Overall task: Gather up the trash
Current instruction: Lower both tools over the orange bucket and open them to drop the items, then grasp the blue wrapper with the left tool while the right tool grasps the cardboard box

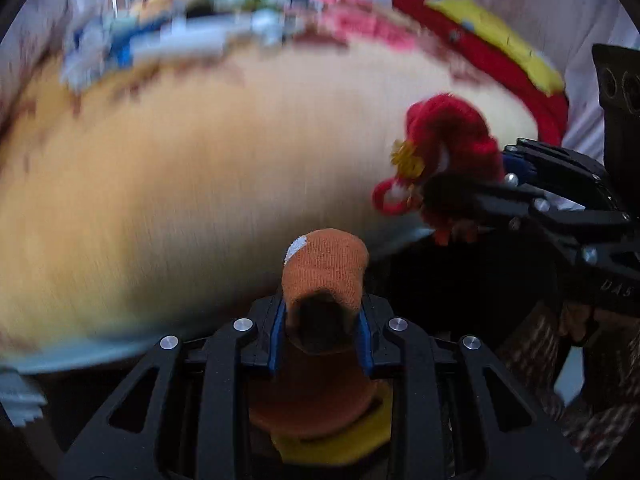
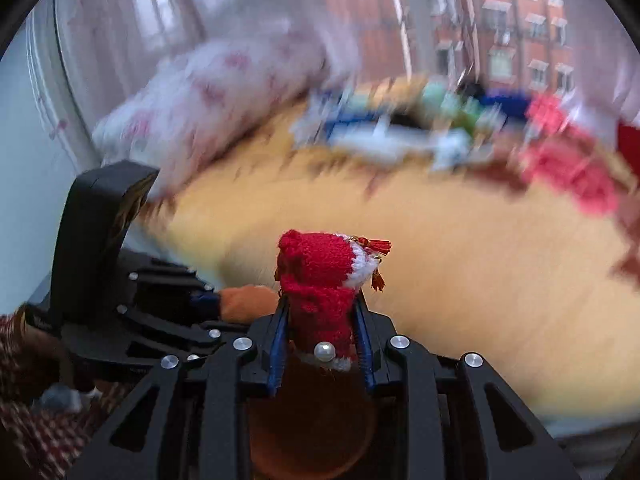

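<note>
1. The left gripper [image 1: 323, 320] has its fingers clenched on an orange knitted piece [image 1: 326, 268]; the right gripper [image 2: 322, 322] grips a red knitted piece [image 2: 320, 276] with white trim.
2. Blurred clutter [image 1: 192, 36] in blue, white and pink lines the far edge of the tan counter [image 1: 180, 184].
3. Only the right view shows the brick building [image 2: 500, 40] outside the window.

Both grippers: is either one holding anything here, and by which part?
Yes. The left gripper clamps an orange knitted sock across its middle, its end sticking out. The right gripper clamps a red knitted sock the same way.
</note>
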`<state>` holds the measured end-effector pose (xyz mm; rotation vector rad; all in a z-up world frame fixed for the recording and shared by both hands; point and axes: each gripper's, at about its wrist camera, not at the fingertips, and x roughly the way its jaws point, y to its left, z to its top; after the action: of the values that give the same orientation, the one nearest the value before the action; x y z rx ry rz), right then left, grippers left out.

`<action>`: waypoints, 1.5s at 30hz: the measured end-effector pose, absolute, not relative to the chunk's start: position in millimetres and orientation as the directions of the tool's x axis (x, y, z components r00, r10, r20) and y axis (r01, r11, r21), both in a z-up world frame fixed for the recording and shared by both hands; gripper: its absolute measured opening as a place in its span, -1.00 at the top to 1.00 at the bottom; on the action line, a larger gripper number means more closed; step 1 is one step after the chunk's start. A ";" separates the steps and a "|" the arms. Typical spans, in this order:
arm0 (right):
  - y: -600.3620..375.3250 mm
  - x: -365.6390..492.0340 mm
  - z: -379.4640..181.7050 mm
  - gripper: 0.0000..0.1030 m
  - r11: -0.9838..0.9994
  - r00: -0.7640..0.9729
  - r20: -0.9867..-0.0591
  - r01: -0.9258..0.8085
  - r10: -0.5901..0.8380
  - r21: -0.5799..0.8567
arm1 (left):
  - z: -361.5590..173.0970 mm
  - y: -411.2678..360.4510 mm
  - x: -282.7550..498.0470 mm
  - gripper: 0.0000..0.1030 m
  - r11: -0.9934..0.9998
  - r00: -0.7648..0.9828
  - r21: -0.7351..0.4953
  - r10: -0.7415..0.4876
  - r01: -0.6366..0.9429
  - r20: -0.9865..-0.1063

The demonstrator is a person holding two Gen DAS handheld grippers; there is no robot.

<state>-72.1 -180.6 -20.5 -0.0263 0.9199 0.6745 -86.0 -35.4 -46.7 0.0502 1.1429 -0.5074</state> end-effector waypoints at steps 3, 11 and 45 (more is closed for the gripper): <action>-171.4 -78.8 -49.7 0.44 0.788 0.337 -0.782 -0.540 0.525 0.296 | -86.4 -30.9 -102.0 0.47 0.893 0.223 -0.237 -0.338 0.381 -0.915; -149.9 -100.7 -134.6 0.31 0.810 0.131 -0.889 -0.487 0.438 0.327 | -157.4 -27.1 -117.5 0.33 0.912 0.013 -0.291 -0.308 0.290 -0.951; -209.5 -35.7 6.3 -0.76 0.869 0.632 -0.615 -0.453 0.471 0.199 | 41.5 38.4 123.4 -0.53 0.945 0.633 -0.069 -0.267 0.319 -0.727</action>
<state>-35.7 -209.5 6.3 0.0269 0.7112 0.5285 123.4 38.4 41.5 0.0679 0.8194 -0.3358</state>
